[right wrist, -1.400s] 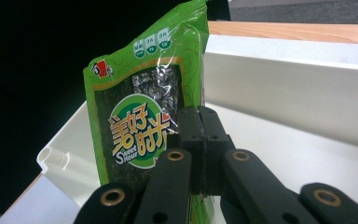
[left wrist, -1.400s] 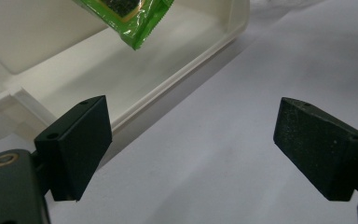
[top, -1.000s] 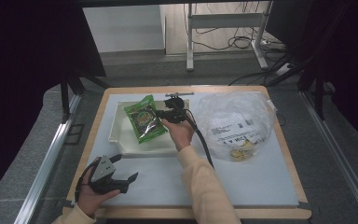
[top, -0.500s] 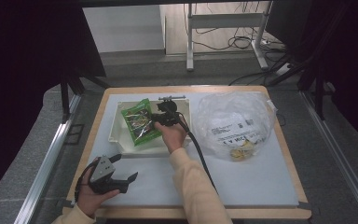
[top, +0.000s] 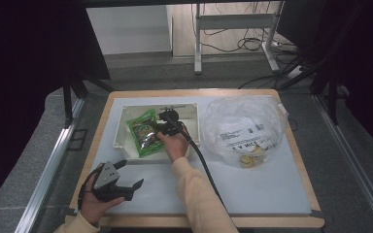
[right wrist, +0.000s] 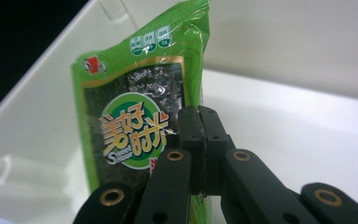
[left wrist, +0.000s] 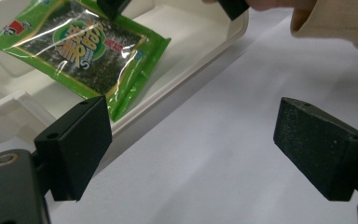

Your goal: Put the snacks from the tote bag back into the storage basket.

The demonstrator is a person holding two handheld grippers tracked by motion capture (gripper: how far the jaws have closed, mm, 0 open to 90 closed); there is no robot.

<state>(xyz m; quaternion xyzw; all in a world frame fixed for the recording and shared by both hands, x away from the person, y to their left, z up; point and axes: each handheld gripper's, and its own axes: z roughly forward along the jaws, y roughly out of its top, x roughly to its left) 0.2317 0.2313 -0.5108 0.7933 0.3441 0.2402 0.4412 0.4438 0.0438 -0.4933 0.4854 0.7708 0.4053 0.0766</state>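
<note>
Clamped jaws of the right gripper (right wrist: 200, 140) pinch the edge of a green seaweed packet (right wrist: 140, 126) over the white tray (top: 126, 141); it seems partly lifted, though that is hard to judge. Near the table's (top: 272, 194) front edge, the left gripper (left wrist: 191, 144) rests with jaws wide apart, holding nothing.

clear bag (top: 243, 127) contents indistinct, label unreadable

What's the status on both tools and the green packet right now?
Right tool shut on green seaweed packet, inside white tray. Left tool open, empty, resting on mat near table's front edge. Clear plastic bag sits right of tray, not obstructing.
</note>
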